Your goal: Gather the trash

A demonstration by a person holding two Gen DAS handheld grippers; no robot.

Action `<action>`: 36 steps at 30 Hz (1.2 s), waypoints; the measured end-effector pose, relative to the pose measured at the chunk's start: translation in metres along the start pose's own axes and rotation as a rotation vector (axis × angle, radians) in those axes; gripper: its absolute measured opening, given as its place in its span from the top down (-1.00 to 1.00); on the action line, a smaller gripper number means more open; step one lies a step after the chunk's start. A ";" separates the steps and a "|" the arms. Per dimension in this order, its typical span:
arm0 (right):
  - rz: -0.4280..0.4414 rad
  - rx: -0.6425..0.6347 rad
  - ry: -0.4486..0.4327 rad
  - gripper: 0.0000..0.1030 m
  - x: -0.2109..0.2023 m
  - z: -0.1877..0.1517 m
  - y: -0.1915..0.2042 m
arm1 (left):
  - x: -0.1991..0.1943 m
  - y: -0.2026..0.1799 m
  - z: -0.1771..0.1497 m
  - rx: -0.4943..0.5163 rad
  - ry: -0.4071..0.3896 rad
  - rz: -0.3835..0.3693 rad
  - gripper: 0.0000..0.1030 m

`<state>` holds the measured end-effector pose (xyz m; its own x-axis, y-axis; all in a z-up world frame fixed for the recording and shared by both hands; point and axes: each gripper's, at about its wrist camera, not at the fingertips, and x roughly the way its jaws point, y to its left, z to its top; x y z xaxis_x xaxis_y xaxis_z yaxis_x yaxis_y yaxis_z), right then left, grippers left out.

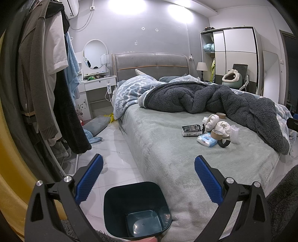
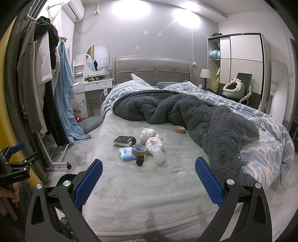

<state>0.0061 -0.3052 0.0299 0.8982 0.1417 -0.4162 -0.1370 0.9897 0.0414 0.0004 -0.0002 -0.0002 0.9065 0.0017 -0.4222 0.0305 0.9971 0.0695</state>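
Both my grippers, left point(image 1: 148, 167) and right point(image 2: 149, 168), gape empty. I'd reach the tape core point(image 2: 138, 150) mid-bed, then the bin point(image 1: 119, 203) at the foot corner.

Mid-frame, the bed point(image 2: 130, 186) carries a rumpled grey blanket point(image 2: 195, 115), rolled socks point(image 2: 150, 138), tape rolls point(image 2: 138, 149), a tissue pack point(image 2: 126, 153) and a dark packet point(image 2: 124, 141).

A lived-in home bedroom is shown. A bed point(image 2: 149, 186) with a padded grey headboard point(image 2: 150, 69) is seen at 12 o'clock, its dark fleece blanket point(image 2: 186, 113) left rumpled. A white dressing worktop point(image 2: 93, 84) under an oval mirror point(image 2: 97, 56) is placed at 10 o'clock, beside a rack of hanging clothes point(image 2: 42, 89) at 9 o'clock. A wardrobe point(image 2: 242, 61) and bedside lamp point(image 2: 205, 73) are set at 2 o'clock; an air conditioner point(image 2: 73, 9) is mounted at 11 o'clock.
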 end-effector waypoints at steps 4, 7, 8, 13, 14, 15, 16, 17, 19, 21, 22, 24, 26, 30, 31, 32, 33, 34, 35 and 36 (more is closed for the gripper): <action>0.000 -0.001 0.000 -0.94 0.000 0.000 0.000 | 0.000 0.000 0.000 0.000 0.000 0.000 -0.94; -0.001 -0.001 -0.001 -0.94 0.000 0.000 0.000 | 0.000 0.000 0.000 0.000 0.000 0.000 -0.94; 0.000 -0.001 -0.001 -0.94 0.000 0.000 0.000 | 0.000 0.000 0.000 0.000 0.000 0.000 -0.94; -0.001 -0.001 -0.001 -0.94 0.000 -0.001 -0.001 | 0.000 0.000 0.000 0.000 0.000 0.000 -0.94; -0.001 -0.002 -0.001 -0.94 0.000 -0.001 -0.001 | 0.000 0.000 0.000 0.000 0.000 0.000 -0.94; -0.001 -0.001 -0.001 -0.94 0.000 -0.001 -0.001 | 0.000 0.000 0.000 0.000 0.000 0.000 -0.94; 0.000 0.000 0.000 -0.94 0.000 -0.001 -0.001 | 0.000 0.000 0.000 0.000 0.000 0.000 -0.94; 0.002 0.001 0.002 -0.94 0.001 -0.002 -0.002 | 0.000 0.000 0.000 -0.001 0.000 -0.001 -0.94; 0.021 0.010 0.014 -0.94 -0.001 0.006 -0.002 | 0.000 0.000 0.001 -0.003 0.001 -0.006 -0.94; 0.023 0.008 0.025 -0.94 0.000 0.007 -0.002 | 0.000 0.001 0.003 -0.005 0.004 -0.020 -0.94; 0.028 0.007 0.031 -0.94 0.002 0.009 -0.003 | 0.003 -0.002 0.006 -0.002 0.007 -0.024 -0.94; 0.034 0.006 0.048 -0.94 0.004 0.010 -0.003 | 0.002 -0.003 0.008 0.007 -0.004 -0.046 -0.94; 0.046 0.012 0.058 -0.94 0.008 0.005 -0.005 | -0.001 -0.001 0.011 0.018 0.003 -0.070 -0.94; 0.075 -0.001 0.064 -0.94 0.020 0.004 -0.009 | 0.011 -0.007 0.019 0.038 0.000 -0.099 -0.94; 0.080 -0.009 0.069 -0.94 0.024 0.004 -0.009 | 0.014 -0.008 0.021 0.044 -0.001 -0.111 -0.94; 0.085 -0.013 0.074 -0.92 0.028 0.003 -0.010 | 0.018 -0.010 0.022 0.051 0.000 -0.124 -0.94; 0.095 -0.017 0.082 -0.89 0.034 0.002 -0.012 | 0.022 -0.011 0.023 0.060 0.002 -0.134 -0.94; 0.106 -0.017 0.090 -0.83 0.040 0.002 -0.014 | 0.028 -0.014 0.024 0.075 0.004 -0.150 -0.94; 0.116 -0.012 0.097 -0.76 0.046 0.002 -0.016 | 0.032 -0.016 0.024 0.085 0.008 -0.170 -0.94; 0.126 -0.005 0.103 -0.71 0.054 0.002 -0.019 | 0.038 -0.018 0.025 0.097 0.013 -0.188 -0.94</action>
<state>0.0577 -0.3167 0.0083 0.8260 0.2614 -0.4993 -0.2481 0.9641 0.0944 0.0452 -0.0201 0.0048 0.8756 -0.1823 -0.4473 0.2399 0.9679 0.0752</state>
